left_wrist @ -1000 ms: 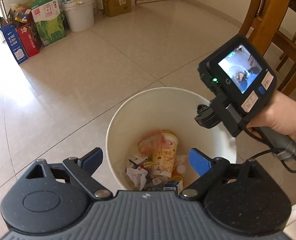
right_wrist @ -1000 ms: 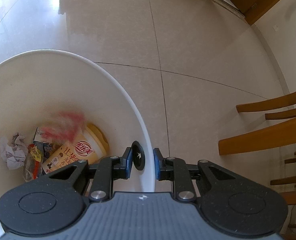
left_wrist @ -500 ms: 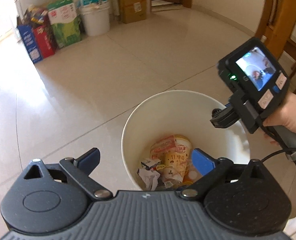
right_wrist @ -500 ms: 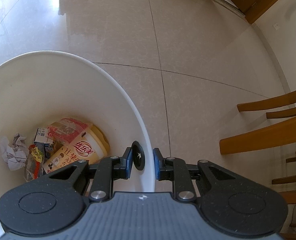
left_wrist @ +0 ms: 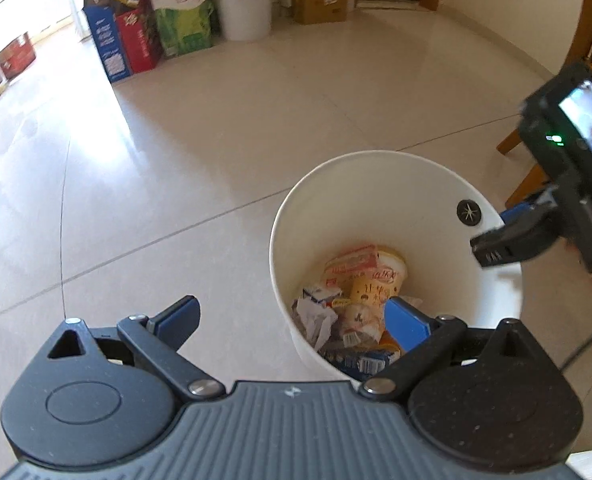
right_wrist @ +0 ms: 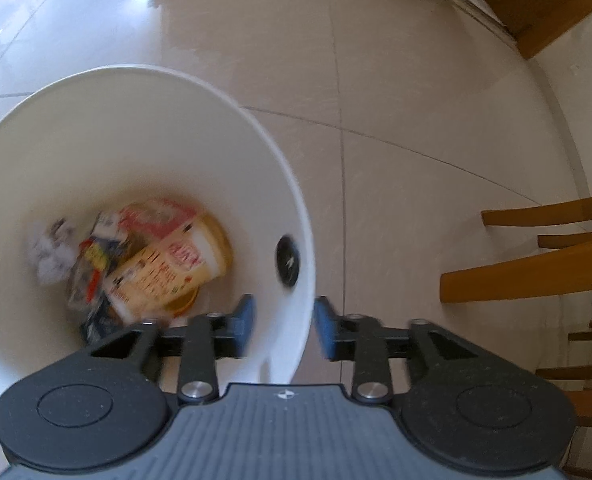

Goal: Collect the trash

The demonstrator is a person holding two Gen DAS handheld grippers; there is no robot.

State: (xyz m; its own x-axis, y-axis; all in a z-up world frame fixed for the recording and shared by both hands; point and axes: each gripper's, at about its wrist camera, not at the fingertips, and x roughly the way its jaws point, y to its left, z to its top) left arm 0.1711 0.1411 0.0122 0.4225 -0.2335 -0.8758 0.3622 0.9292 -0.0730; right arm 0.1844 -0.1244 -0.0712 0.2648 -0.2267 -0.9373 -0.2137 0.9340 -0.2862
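Glossy floor tiles [left_wrist: 224, 128], smooth plastic bin [left_wrist: 375, 184]

left gripper [left_wrist: 292, 320]: wide open, angled down | right gripper [right_wrist: 284, 324]: jaws just opening, angled down

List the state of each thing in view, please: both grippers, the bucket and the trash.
Left gripper: open, empty.
Right gripper: jaws just opened, astride the bucket wall, not pressing it.
White bucket: upright, uncovered, on the floor.
Trash: lying inside the bucket.

Cartons [left_wrist: 144, 40], bucket [left_wrist: 243, 10], wooden chair [right_wrist: 535, 276]
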